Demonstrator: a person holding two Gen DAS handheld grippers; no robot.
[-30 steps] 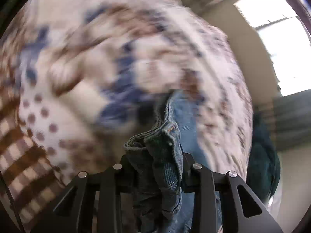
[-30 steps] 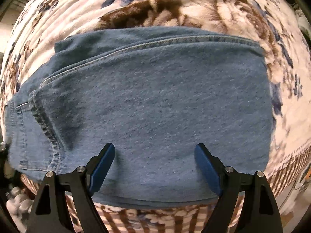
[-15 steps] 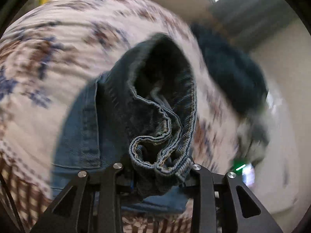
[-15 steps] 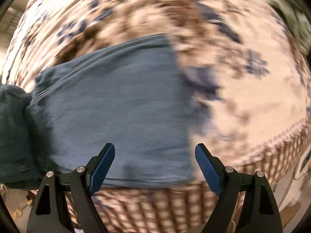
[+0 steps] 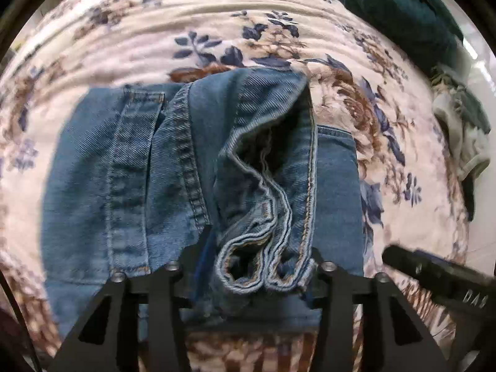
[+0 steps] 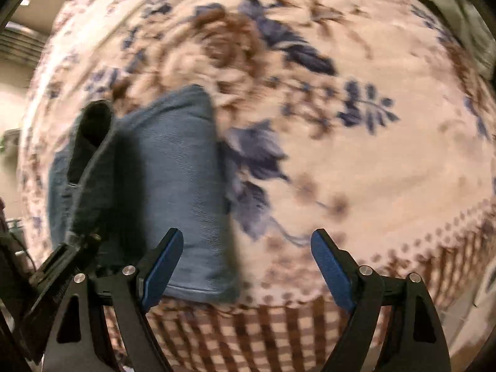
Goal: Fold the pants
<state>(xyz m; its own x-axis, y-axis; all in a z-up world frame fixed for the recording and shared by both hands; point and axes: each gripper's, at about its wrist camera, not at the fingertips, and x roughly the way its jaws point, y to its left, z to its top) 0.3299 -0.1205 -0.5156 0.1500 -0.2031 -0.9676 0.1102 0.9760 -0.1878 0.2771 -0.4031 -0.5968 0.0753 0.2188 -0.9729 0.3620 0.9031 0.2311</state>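
We see jeans (image 5: 130, 186) part-folded on floral bedspread (image 5: 217, 24). Left gripper (image 5: 257, 266) jaws just been opening, hem bundle (image 5: 257, 260) between them, loosely held. Right gripper (image 6: 245, 266) wide, empty. We judge denim heavy, limp, non-slippery; grip doubled hems.

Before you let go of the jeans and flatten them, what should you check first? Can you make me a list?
1. Jeans lying on the flowered bedspread: ok.
2. Leg hems brought over the folded part: ok.
3. Left gripper has let go: cannot tell; its jaws have just been opening, hems between them.
4. Folded edges line up: not ok, the top layer is bunched.
5. Right gripper open and empty: ok.
6. Other clothes kept away from the fold: ok.
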